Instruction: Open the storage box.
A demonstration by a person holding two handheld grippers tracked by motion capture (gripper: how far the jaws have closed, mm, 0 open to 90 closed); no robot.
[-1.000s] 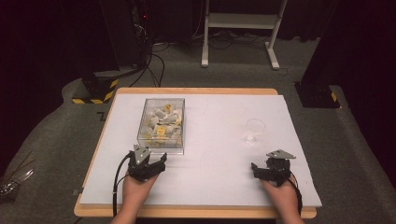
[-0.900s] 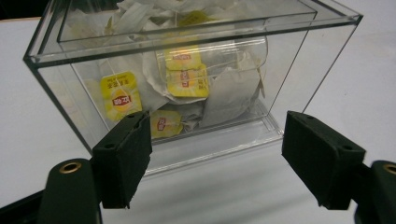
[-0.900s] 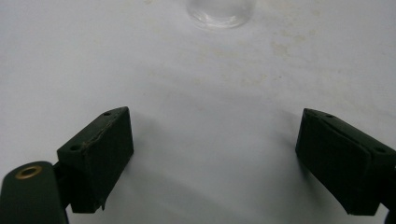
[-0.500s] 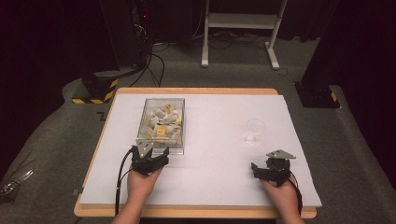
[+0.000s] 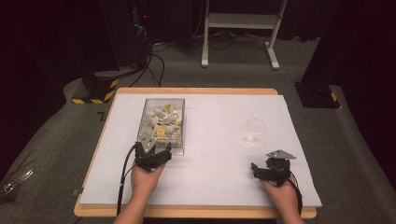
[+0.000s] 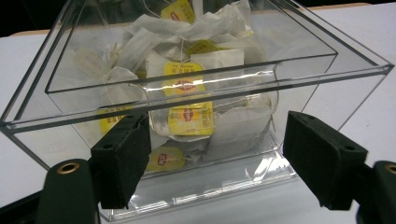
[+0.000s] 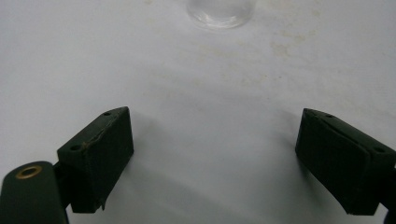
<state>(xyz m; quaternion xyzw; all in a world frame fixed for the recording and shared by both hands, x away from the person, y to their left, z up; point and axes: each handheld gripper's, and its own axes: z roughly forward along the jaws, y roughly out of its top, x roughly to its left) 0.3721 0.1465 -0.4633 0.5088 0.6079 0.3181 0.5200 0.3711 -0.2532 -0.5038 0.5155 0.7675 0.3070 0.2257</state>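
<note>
— Since a second ago, your left hand-held gripper (image 5: 153,150) is sitting farther forward, now right at the near wall of the clear box (image 5: 161,125); your right hand-held gripper (image 5: 267,171) is staying where it was.

— How are you holding the left one?

— You are keeping its jaws wide apart in the left gripper view (image 6: 212,158), one to each side of the box's (image 6: 196,93) near wall, gripping nothing. I cannot tell whether they are touching it. The box is standing on the left half of the white surface (image 5: 215,154), and tea bags (image 6: 187,88) with yellow tags are lying heaped inside it.

— And the right?

— You are holding it wide too, jaws spread over bare surface (image 7: 210,116) in the right gripper view (image 7: 212,163). A clear glass (image 5: 255,132) is standing just ahead of it, apart; its base (image 7: 219,11) is showing at the top edge there.
</note>
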